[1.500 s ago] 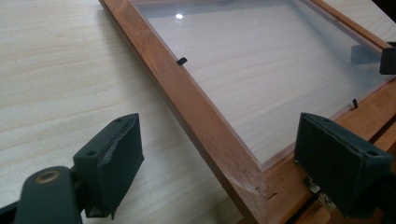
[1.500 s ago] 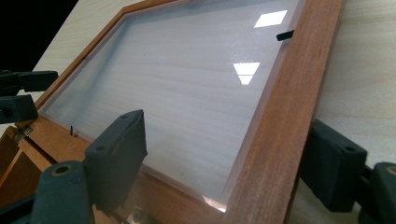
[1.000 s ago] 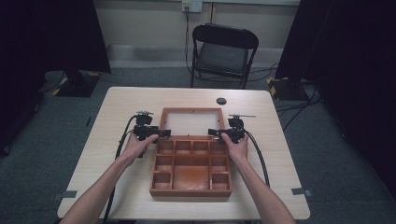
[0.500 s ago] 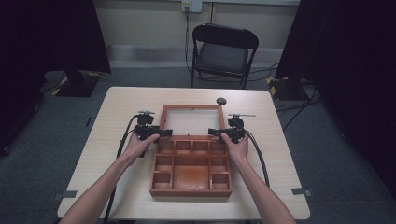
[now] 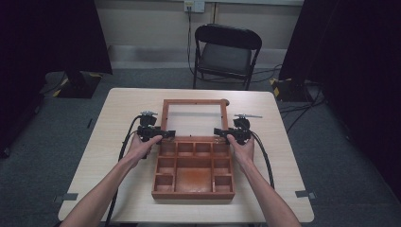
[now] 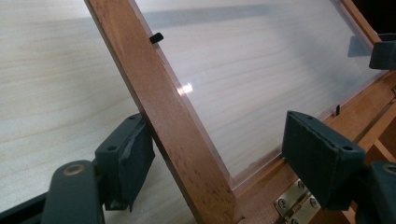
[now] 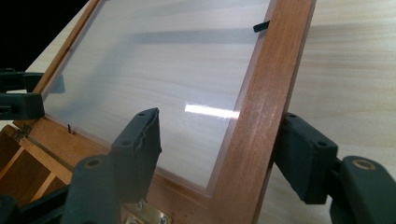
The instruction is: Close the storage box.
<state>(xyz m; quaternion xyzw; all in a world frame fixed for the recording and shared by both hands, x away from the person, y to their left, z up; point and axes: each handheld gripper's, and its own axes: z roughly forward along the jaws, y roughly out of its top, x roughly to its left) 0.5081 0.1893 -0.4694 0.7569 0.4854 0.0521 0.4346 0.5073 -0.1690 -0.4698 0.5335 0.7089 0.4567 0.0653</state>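
A wooden compartment box [image 5: 193, 194] sits on the table, its glass-paned lid [image 5: 194, 101] swung open behind it. My left gripper [image 5: 166, 134] is at the lid's left rail near the hinge. Its jaws [image 6: 219, 135] straddle that rail [image 6: 159, 93]: the outer pad lies against the wood and the inner pad stands well off over the glass, so it is open. My right gripper [image 5: 219, 133] straddles the right rail [image 7: 275, 70] in the same way [image 7: 222, 126]. Its jaws have just been closing around the rail, and a gap remains on the glass side.
Brass hinges [image 6: 292, 205] join the lid to the box. Cables [image 5: 265, 156] trail back along both forearms. The light wooden table [image 5: 123, 109] has bare room left, right and behind the lid. A black folding chair [image 5: 226, 52] stands beyond the far edge.
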